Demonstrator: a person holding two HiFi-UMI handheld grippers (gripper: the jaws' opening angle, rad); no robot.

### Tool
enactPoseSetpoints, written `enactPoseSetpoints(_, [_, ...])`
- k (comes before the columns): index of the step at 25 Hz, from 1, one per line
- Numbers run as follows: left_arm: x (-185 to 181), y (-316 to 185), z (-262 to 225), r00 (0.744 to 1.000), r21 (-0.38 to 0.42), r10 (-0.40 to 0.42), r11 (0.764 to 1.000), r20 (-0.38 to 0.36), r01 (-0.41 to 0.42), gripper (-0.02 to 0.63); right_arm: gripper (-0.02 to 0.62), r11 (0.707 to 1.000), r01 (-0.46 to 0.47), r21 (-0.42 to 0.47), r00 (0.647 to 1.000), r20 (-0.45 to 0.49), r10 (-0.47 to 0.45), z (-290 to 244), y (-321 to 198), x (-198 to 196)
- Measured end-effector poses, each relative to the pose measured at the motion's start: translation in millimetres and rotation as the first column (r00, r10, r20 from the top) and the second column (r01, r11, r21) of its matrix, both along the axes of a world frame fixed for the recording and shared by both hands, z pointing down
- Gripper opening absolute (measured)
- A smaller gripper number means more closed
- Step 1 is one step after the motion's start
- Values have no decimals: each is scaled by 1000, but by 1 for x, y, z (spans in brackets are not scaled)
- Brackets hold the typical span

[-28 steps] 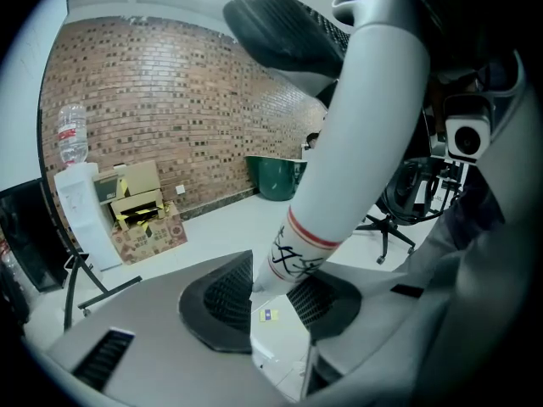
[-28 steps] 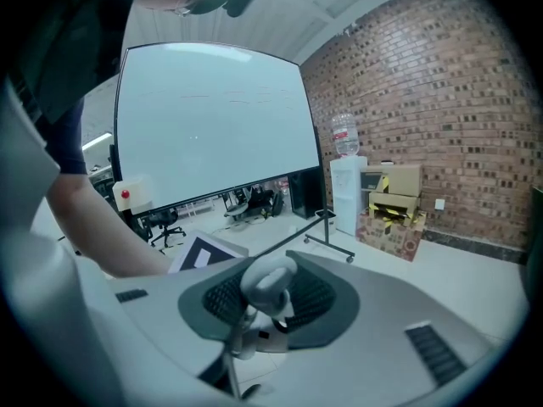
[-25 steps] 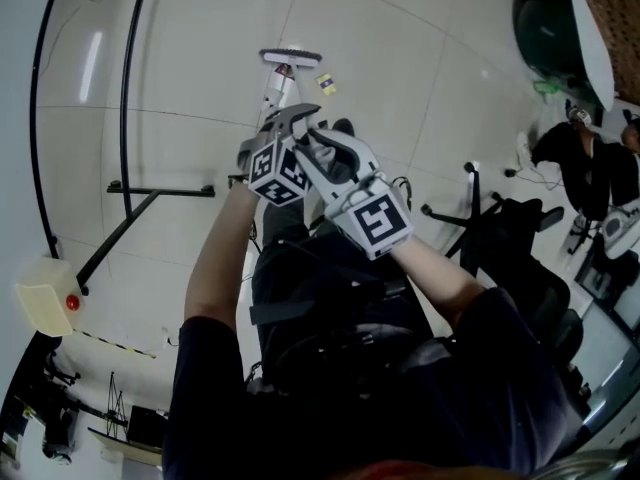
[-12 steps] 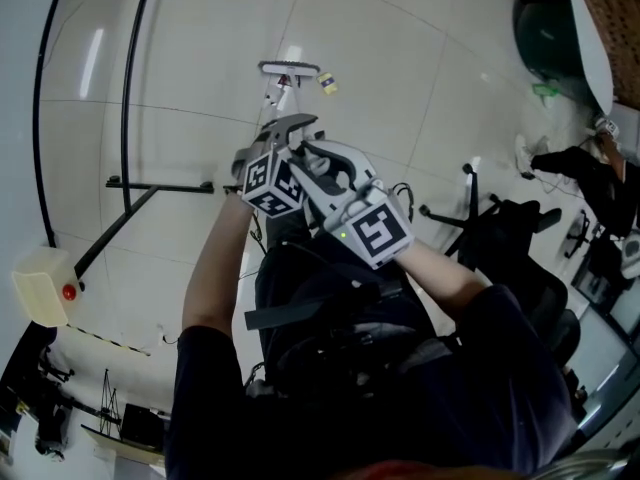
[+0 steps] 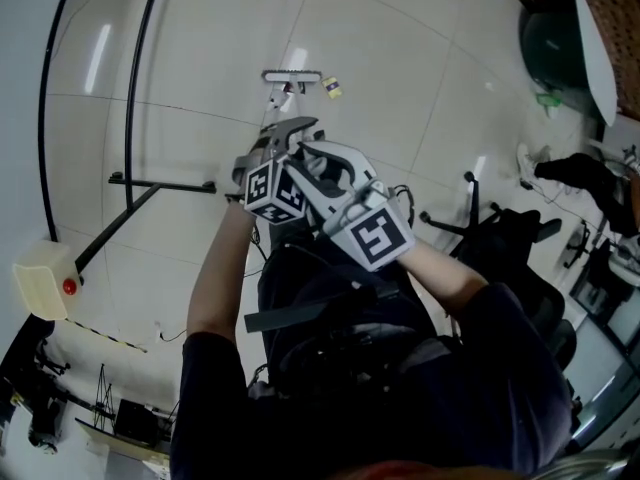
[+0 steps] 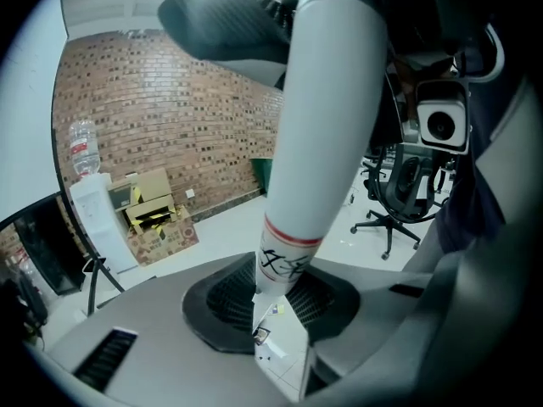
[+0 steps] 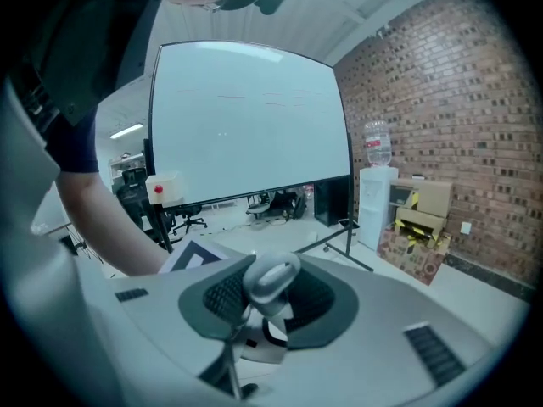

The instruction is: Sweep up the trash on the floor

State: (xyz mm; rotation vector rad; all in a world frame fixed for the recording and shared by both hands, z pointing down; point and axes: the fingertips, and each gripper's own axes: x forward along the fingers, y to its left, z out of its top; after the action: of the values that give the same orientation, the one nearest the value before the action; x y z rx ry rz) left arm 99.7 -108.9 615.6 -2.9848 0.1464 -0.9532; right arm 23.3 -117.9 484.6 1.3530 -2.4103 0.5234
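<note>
Left hand-held gripper (image 6: 280, 305), jaws just tightening, and right hand-held gripper (image 7: 263, 299) clamp broom (image 6: 327, 100); head (image 5: 291, 75) points forward-down.

Bright, even overhead light. Glossy floor tiles (image 5: 400, 68) carry streak glare, esp. upper left; shadows soft, faint. Heavy fisheye in all 3 views: lines bow at edges, corners go black in both gripper views. Close-up broom handle (image 6: 331, 100) slightly soft, bg sharper. Cool bluish cast.

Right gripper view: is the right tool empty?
No, the right tool is clamped on the looped top end of the broom handle.
</note>
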Motion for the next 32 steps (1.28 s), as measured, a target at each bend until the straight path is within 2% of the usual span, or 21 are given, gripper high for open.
enactPoseSetpoints(4, [10, -26, -8, 999, 16, -46, 999, -26, 46, 81, 123, 999, 13, 52, 999, 34, -15, -10, -25, 10])
enactPoseSetpoints(9, [16, -56, -41, 996, 73, -58, 995, -70, 64, 80, 121, 980, 128, 154, 990, 34, -135, -46, -51, 10])
enactPoseSetpoints(15, [21, -81, -137, 978, 159, -73, 982, -194, 105, 83, 123, 956, 137, 260, 990, 2, -142, -129, -67, 20])
enactPoseSetpoints(19, [21, -87, -194, 979, 249, -55, 963, -195, 103, 95, 124, 927, 129, 353, 986, 54, -157, -192, -76, 25])
enactPoseSetpoints(21, [18, -86, -220, 980, 288, -73, 949, -184, 124, 152, 124, 913, 139, 384, 978, 91, -187, -220, -73, 24])
enactPoseSetpoints(23, [18, -76, -248, 977, 298, -103, 942, -187, 156, 184, 126, 895, 162, 416, 964, 126, -233, -248, -61, 26])
enactPoseSetpoints(27, [21, -52, -295, 959, 321, -184, 914, -213, 247, 187, 127, 852, 232, 470, 917, 185, -352, -299, -37, 35])
enactPoseSetpoints(32, [3, -9, -323, 901, 240, -334, 884, -278, 402, 187, 129, 792, 375, 482, 832, 201, -517, -327, 11, 22])
